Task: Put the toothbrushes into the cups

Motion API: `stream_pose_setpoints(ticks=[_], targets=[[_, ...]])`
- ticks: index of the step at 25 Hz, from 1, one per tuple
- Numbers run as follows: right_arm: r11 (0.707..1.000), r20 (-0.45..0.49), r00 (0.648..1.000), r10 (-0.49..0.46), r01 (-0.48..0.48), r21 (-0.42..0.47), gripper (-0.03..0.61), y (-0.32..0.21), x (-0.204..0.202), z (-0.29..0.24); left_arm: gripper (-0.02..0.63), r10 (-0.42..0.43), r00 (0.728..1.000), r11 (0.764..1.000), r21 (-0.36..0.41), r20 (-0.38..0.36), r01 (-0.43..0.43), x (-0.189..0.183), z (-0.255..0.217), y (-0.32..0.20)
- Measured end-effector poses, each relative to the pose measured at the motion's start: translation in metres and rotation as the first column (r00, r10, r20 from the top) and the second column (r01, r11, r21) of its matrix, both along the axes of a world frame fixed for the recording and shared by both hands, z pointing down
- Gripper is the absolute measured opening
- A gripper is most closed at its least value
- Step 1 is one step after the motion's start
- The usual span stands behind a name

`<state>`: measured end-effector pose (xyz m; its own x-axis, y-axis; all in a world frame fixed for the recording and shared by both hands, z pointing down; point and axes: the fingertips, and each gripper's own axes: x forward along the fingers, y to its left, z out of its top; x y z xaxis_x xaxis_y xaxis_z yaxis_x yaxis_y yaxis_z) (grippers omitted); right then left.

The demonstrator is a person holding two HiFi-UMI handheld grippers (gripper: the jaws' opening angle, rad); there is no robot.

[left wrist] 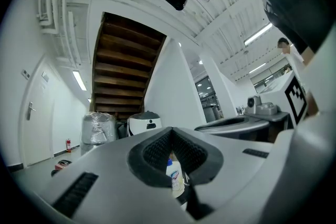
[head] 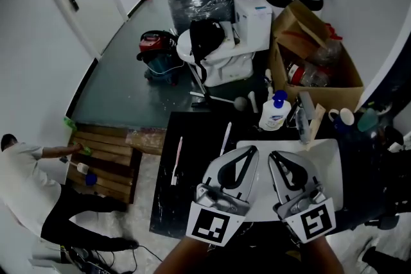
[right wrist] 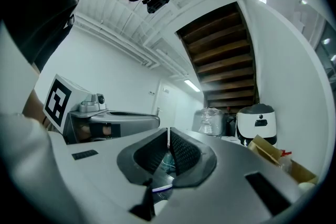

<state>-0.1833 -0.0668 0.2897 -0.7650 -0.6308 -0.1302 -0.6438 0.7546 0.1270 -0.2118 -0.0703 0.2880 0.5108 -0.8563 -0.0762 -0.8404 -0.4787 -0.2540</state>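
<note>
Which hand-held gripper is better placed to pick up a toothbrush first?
Left, probably. The near toothbrush and the far toothbrush lie on the black counter, on the side of the left hand-held gripper. The right hand-held gripper is farther, beyond the left one. Both are shut and empty.

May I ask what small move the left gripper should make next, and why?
Probably open the left gripper and ease it forward to the nearer toothbrush. Its jaws are together on nothing, and that toothbrush lies loose on the dark counter just left of its tips, not yet in the cups.
</note>
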Motion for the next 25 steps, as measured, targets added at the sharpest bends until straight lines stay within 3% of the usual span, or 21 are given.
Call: stream_pose_setpoints(ticks=[10,18,21,25], targets=[[1.000,-0.035,0.999,-0.015,0.015,0.009,0.035,-0.010,-0.006,0.005,0.008,-0.040,0.999,0.999,-0.003,0.012,0.040,-0.013,0.002,-0.006],[0.999,-0.029,0.999,-0.043,0.043,0.001,0.035,-0.006,-0.016,0.010,0.008,-0.010,1.000,1.000,-0.019,-0.005,0.010,-0.013,0.003,-0.011],[0.999,-0.033,0.998,-0.050,0.050,0.004,0.035,-0.007,-0.018,0.010,0.008,-0.088,0.995,0.994,-0.067,-0.053,0.085,-0.025,0.004,-0.019],[0.999,-0.030,0.999,-0.045,0.045,-0.005,0.035,-0.009,-0.015,0.011,0.009,-0.174,0.980,0.967,-0.206,-0.094,0.152,-0.043,0.017,-0.032]])
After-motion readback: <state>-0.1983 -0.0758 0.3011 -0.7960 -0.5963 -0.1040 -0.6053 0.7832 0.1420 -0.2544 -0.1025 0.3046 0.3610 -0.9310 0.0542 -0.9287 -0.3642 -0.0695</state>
